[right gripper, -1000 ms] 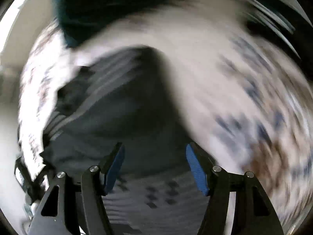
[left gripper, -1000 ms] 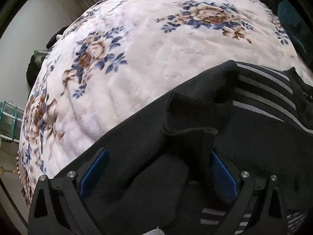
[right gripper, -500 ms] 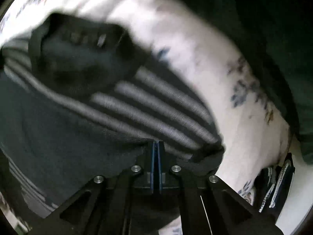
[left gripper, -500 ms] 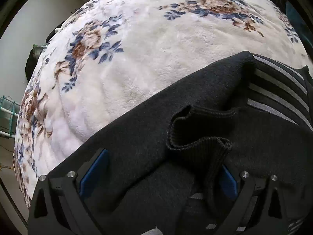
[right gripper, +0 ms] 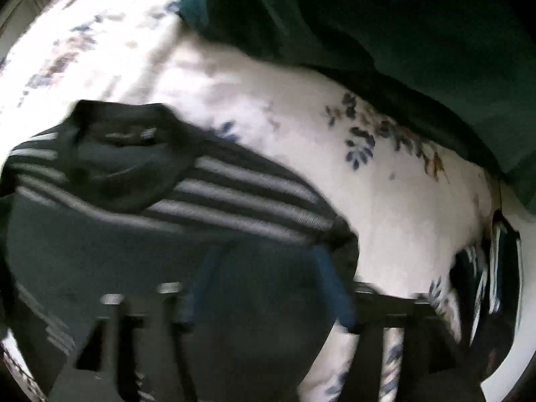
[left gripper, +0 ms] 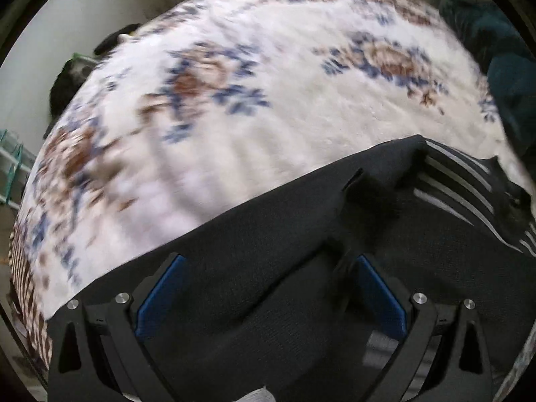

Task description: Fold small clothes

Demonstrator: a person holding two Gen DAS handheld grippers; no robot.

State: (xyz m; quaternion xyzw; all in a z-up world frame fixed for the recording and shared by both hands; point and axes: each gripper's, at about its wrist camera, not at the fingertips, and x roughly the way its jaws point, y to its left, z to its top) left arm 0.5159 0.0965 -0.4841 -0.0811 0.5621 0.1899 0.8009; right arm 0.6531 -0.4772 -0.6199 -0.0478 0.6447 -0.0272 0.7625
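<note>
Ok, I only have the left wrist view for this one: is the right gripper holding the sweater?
Observer: No. The right gripper is open. Its jaws have just been opening, and the sweater lies loose between them.
Operator: Which part is it over?
Observer: The edge just below the grey stripes, to the right of the collar.
Operator: Anything beyond that edge?
Observer: Dark white-striped items at the floral blanket's edge, too blurred to name.
</note>
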